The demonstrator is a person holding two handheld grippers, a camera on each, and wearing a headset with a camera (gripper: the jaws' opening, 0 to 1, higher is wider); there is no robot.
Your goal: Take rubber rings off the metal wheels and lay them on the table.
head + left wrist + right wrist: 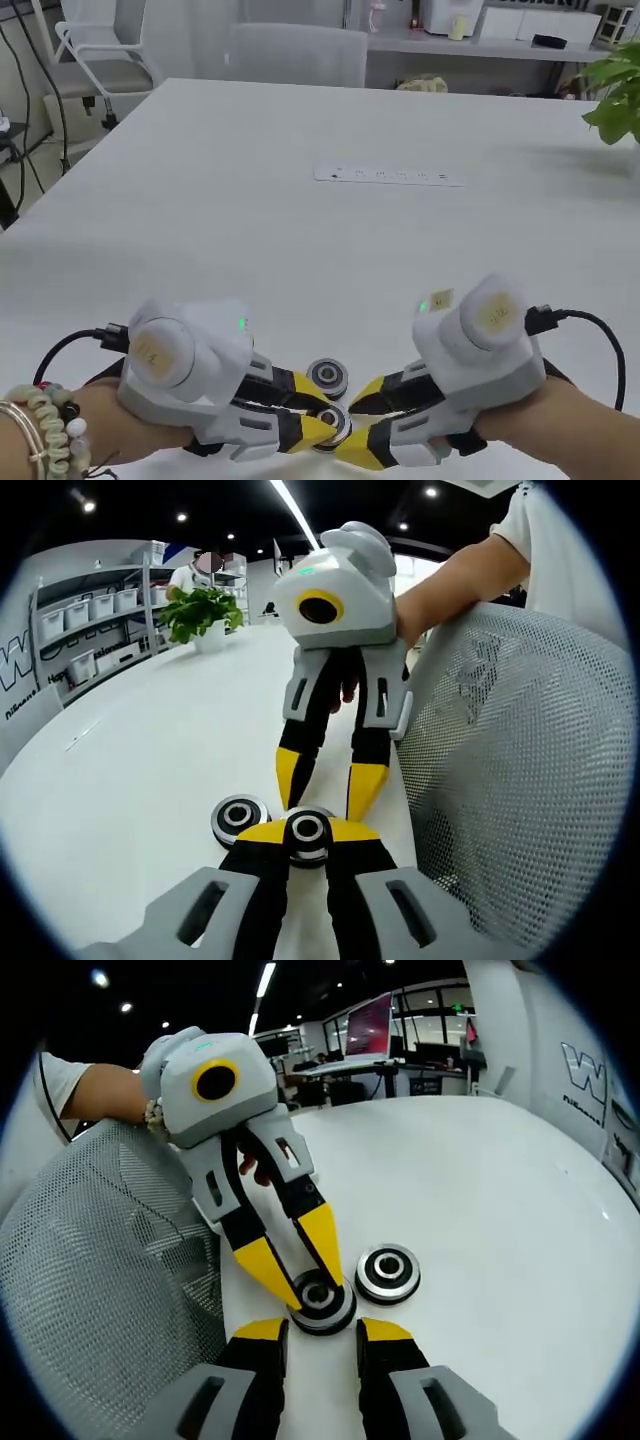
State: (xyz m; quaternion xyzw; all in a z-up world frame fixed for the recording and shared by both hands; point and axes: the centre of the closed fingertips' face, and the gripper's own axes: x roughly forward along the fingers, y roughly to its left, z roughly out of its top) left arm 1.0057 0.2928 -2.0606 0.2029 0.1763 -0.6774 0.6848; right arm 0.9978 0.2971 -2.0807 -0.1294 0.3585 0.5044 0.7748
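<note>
The near wheel (pixel 322 1302) lies on the white table (pixel 300 200) at its front edge. The left gripper (pixel 307 832) pinches it, one yellow tip pressed on each side. The right gripper (pixel 324 1330) sits just short of that wheel with its jaws spread and nothing between them. The second wheel (pixel 327 376) lies flat just beside the first, touched by neither gripper.

I can hardly separate the dark rubber ring (pixel 342 1322) from the metal, and the left tips cover part of it. A mesh chair back (pixel 520 780) crowds the near side. Beyond the wheels the tabletop runs open to a power strip (pixel 388 177).
</note>
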